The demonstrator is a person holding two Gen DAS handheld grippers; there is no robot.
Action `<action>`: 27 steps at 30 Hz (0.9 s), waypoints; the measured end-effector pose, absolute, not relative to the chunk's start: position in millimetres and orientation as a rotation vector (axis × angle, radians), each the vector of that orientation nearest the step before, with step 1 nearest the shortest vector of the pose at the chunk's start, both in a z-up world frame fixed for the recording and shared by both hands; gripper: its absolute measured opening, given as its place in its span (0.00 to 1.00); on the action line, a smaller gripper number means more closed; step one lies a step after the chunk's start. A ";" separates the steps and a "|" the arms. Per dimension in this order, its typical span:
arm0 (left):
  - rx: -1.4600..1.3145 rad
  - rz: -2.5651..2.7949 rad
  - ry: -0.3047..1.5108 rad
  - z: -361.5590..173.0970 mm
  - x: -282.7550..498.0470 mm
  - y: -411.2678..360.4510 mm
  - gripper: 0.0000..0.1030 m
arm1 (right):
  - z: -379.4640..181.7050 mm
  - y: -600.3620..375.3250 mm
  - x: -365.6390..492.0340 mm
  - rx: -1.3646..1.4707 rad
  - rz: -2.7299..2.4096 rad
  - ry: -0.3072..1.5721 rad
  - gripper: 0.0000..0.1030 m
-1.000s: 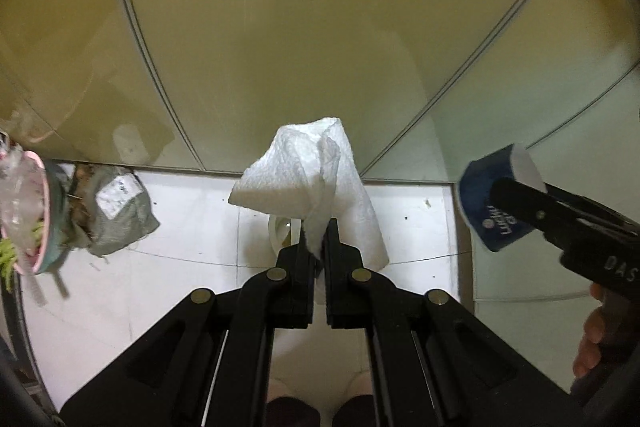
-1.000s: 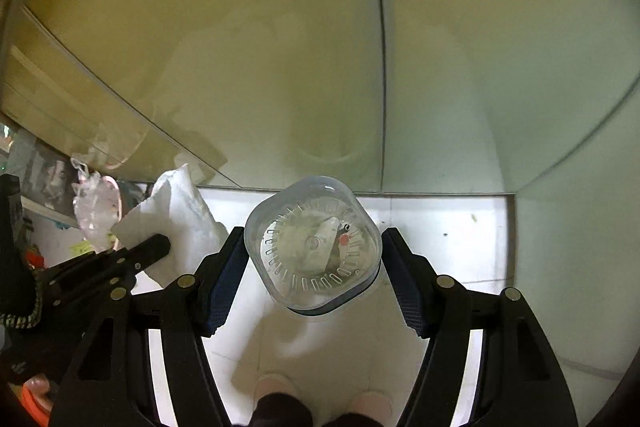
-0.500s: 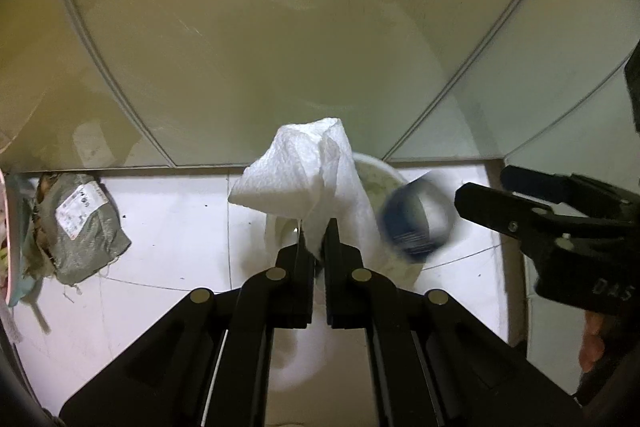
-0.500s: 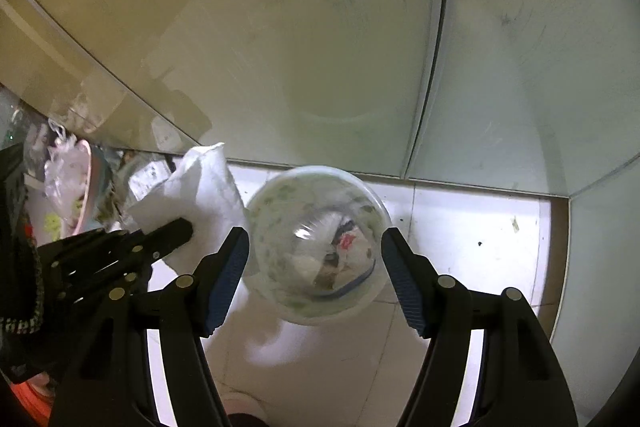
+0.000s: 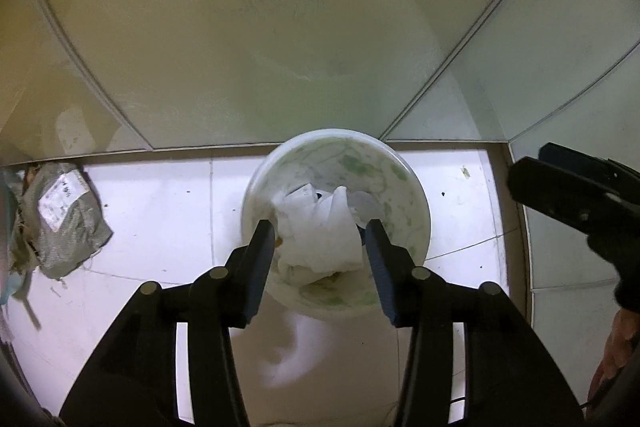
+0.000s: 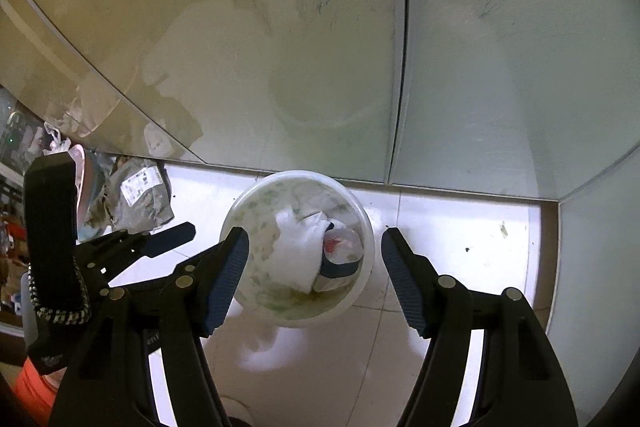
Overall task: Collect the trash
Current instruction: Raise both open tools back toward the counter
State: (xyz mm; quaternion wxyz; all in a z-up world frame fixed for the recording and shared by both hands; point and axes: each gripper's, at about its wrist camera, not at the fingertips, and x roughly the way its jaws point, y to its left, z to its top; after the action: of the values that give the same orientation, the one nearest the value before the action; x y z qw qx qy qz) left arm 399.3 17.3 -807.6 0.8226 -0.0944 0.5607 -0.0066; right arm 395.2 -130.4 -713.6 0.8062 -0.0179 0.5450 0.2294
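A white bucket (image 5: 340, 134) (image 6: 297, 174) with green smears stands on the pale floor by the wall. Inside it lie a crumpled white tissue (image 5: 320, 243) (image 6: 296, 251) and a clear plastic cup with a blue band (image 6: 340, 253) (image 5: 362, 205). My left gripper (image 5: 319, 231) hangs over the bucket, its jaws opening; the tissue lies below them, free of the pads. My right gripper (image 6: 315, 235) is open above the bucket with nothing in it. Each gripper shows in the other's view: the right gripper (image 5: 532, 175) and the left gripper (image 6: 176, 235).
A grey crumpled packet with a white label (image 5: 64, 219) (image 6: 140, 199) lies on the floor to the left, beside a pink-rimmed bowl with plastic (image 6: 80, 163). Pale wall panels (image 5: 280, 27) rise right behind the bucket. A person's hand (image 5: 616, 347) shows at the right edge.
Both grippers sank toward the bucket. The cup fell from the right gripper into it, then the left jaws parted and the tissue dropped in too.
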 end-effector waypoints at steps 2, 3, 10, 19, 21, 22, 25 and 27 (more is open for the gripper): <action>-0.205 0.001 1.196 -787.7 393.9 18.3 0.45 | -701.7 -131.6 392.6 -0.039 0.488 1.170 0.64; -0.208 0.005 1.193 -779.4 390.7 20.9 0.45 | -693.0 -132.4 390.7 -0.037 0.487 1.175 0.64; -0.203 0.010 1.153 -654.0 360.8 25.0 0.45 | -589.1 -137.8 371.6 -0.029 0.492 1.176 0.64; -0.197 0.021 1.068 -426.5 323.7 32.5 0.45 | -372.5 -146.7 346.5 -0.027 0.489 1.100 0.63; -0.199 0.020 1.027 -372.2 316.6 36.6 0.45 | -324.8 -149.8 339.0 -0.030 0.482 1.061 0.63; -0.197 0.020 1.003 -345.2 313.0 39.7 0.46 | -302.9 -151.3 335.5 -0.026 0.478 1.041 0.64; -0.191 0.030 0.902 -265.4 302.8 50.4 0.50 | -232.7 -157.0 321.9 -0.004 0.463 0.966 0.66; -0.183 0.035 0.839 -223.5 296.4 58.6 0.51 | -196.3 -159.0 312.5 0.003 0.446 0.912 0.66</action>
State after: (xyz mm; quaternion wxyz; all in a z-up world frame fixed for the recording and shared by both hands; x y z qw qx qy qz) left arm 296.4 58.6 -223.5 0.9091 -0.0888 0.4066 0.0172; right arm 312.5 -159.0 -196.3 0.8739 0.0014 0.4366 0.2136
